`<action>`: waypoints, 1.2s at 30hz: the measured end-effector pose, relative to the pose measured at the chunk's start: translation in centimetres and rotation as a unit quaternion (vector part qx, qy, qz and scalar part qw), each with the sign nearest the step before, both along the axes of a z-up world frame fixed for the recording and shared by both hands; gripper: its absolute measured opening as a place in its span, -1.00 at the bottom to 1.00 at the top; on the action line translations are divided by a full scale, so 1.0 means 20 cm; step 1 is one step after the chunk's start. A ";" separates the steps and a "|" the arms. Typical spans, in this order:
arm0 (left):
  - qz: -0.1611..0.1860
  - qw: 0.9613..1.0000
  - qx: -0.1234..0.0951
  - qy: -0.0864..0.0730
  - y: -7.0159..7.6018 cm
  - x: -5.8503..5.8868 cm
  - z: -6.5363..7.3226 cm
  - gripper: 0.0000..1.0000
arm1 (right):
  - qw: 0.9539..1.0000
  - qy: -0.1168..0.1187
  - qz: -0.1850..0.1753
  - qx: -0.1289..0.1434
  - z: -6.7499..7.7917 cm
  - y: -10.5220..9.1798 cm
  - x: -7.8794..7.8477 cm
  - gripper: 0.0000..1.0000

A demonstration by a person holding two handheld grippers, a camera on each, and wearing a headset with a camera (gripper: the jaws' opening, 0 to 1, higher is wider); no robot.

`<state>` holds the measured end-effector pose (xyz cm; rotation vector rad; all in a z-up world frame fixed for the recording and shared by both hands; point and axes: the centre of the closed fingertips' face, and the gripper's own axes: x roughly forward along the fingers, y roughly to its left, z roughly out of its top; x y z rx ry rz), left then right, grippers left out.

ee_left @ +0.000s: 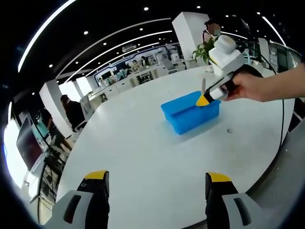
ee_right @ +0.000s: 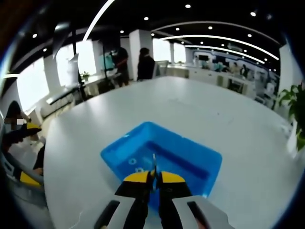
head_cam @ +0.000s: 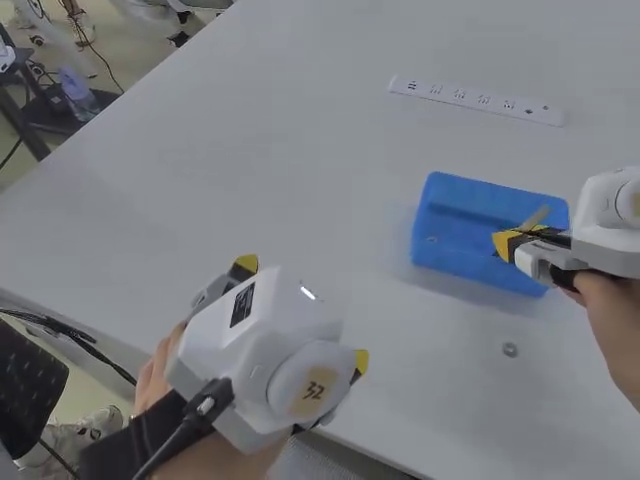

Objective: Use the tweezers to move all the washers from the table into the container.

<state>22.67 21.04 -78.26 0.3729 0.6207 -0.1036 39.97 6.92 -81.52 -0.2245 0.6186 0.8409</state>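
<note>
- Power strip [head_cam: 478,101] sits beyond the container [head_cam: 460,245]; one washer [head_cam: 510,349] lies on the table [head_cam: 250,150] near it.
- Right gripper [ee_right: 153,177] clamps the tweezers [ee_right: 154,164], tips over the container.
- Left gripper [ee_left: 157,179] gapes wide, empty, well apart from it.

Tweezers [head_cam: 535,217] over blue container [head_cam: 455,240]; washer [head_cam: 510,349] beside it.

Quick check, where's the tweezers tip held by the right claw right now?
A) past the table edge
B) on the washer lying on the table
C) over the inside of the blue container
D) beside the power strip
C: the right claw is shut on the tweezers, whose tip hangs over the inside of the blue container; the washer lies apart on the table.
</note>
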 end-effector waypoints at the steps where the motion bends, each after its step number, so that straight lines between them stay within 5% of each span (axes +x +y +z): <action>1: 0.000 1.000 0.000 0.000 0.00 0.00 0.00 0.69 | 1.000 0.001 0.002 -0.004 -0.01 0.00 0.00 -0.92; 13: -0.002 1.000 0.002 0.005 0.00 0.00 -0.01 0.69 | 1.000 0.001 -0.008 0.000 -0.01 -0.02 0.00 -0.91; 22: -0.002 1.000 0.004 0.006 0.00 0.00 -0.01 0.68 | 1.000 -0.015 -0.008 0.025 0.12 -0.02 0.00 -0.92; 31: -0.001 1.000 0.005 0.005 0.00 0.00 -0.01 0.68 | 0.998 -0.021 -0.004 0.061 0.30 -0.09 -0.14 -0.93; 36: -0.001 1.000 0.003 0.005 0.00 0.00 -0.01 0.68 | 0.999 -0.011 0.002 0.053 0.30 -0.13 -0.26 -0.93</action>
